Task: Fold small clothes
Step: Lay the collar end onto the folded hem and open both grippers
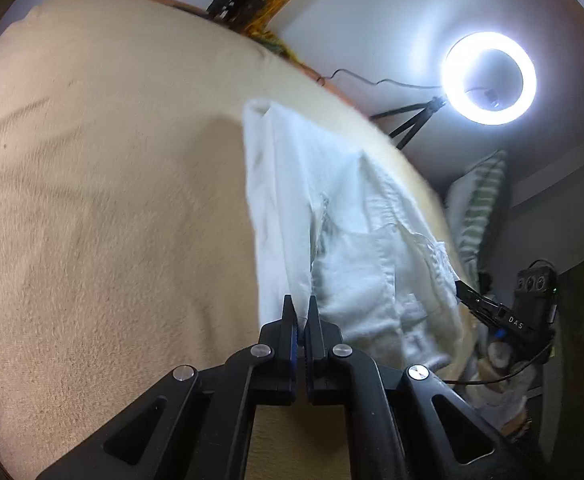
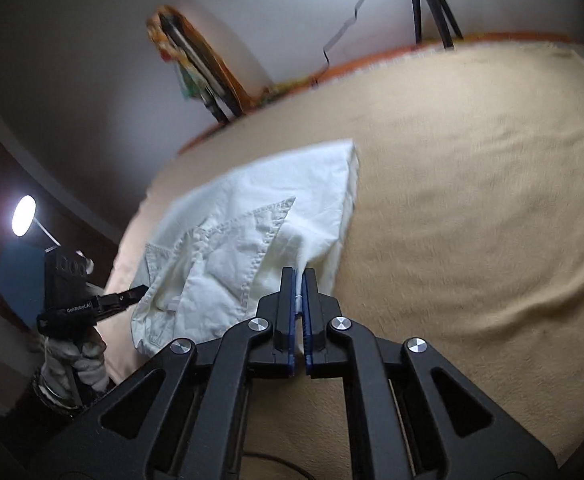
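Over the beige blanket (image 1: 91, 200) on the bed, a white garment (image 1: 352, 248) hangs stretched between both tools. The left gripper (image 1: 300, 312) is clamped on one edge of the cloth, the right gripper (image 2: 299, 284) on another. Judging by this, a fold is mid-carry; next the held edges need lowering flat and even. No containers are visible.

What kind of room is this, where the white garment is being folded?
Probably a bedroom at home set up for filming: the white garment lies on a tan blanket spread like bedding, a striped pillow sits at the edge, and a ring light stands by the wall.
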The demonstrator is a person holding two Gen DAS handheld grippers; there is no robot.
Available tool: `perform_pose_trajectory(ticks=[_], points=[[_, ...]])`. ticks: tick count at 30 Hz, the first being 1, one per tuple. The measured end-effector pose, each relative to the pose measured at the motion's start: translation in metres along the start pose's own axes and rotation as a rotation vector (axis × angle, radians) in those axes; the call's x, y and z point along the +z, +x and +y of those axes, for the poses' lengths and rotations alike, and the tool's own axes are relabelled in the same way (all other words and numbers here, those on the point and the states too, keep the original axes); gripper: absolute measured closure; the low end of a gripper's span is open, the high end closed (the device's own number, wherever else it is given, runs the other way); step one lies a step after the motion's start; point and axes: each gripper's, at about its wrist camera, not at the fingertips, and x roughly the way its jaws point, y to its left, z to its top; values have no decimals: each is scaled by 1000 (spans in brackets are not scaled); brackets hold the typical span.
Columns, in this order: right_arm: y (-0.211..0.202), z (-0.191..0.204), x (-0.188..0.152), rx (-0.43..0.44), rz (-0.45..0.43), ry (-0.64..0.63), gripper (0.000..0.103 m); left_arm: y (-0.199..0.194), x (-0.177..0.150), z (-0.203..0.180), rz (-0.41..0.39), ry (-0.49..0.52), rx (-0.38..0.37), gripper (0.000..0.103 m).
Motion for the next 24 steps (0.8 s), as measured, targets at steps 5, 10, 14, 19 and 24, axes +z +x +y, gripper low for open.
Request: perform_pose_trajectory(ticks=[5,10,14,19,24], points=[[11,3,-7,-58,36,-66,99,-1,-5,-7,-12,64,34,103],[-5,3,3,-126,8,-64,99,-17,-8,-15,-34,114,90,94],[-28,11,16,-122,-96,-78,95,-46,-3,-28,-118,177,116,85],[-12,47,39,-33,-113,-149,95,-39,32,-51,-182,221,133,83],[32,80,54,-40,-47,-261,95,2,60,-61,-167,269,199,83]])
